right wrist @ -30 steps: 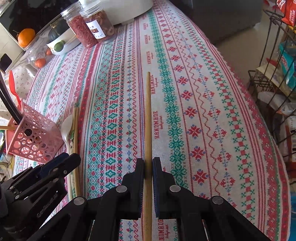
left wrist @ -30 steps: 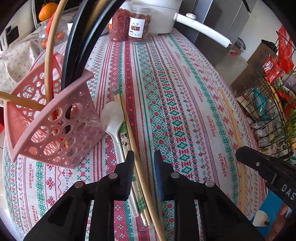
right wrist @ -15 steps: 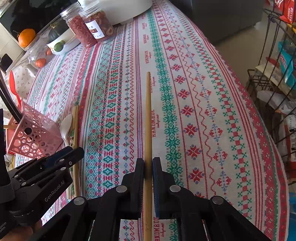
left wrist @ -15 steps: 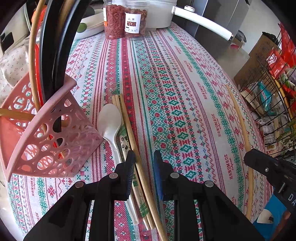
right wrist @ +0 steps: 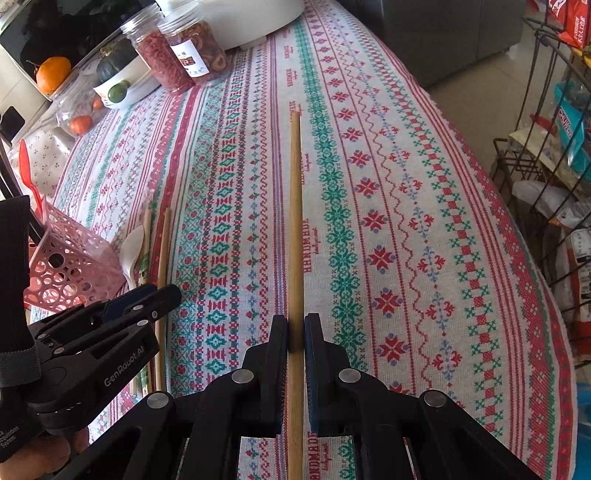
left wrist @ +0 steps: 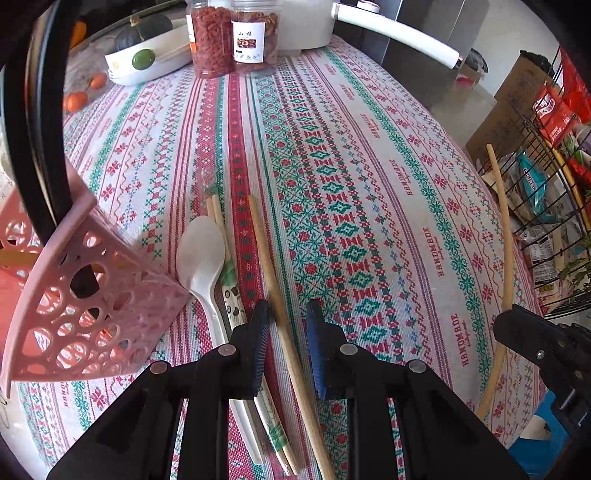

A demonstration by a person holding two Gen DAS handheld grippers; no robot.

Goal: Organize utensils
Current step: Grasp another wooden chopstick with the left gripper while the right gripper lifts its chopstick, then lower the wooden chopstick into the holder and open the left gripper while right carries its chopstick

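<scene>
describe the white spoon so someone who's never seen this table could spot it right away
Find the pink perforated basket at the left edge of the patterned tablecloth. Right beside its corner lies the white plastic spoon, bowl pointing away. Its neighbours are thin wooden chopsticks; it alone is white and broad.

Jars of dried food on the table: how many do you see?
2. Both stand side by side at the far end of the table: the red-berry jar, and right of it the labelled jar. None seems hidden.

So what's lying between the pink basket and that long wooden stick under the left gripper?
In the left wrist view, a white spoon and wrapped chopsticks lie between the pink basket and the stick.
</scene>
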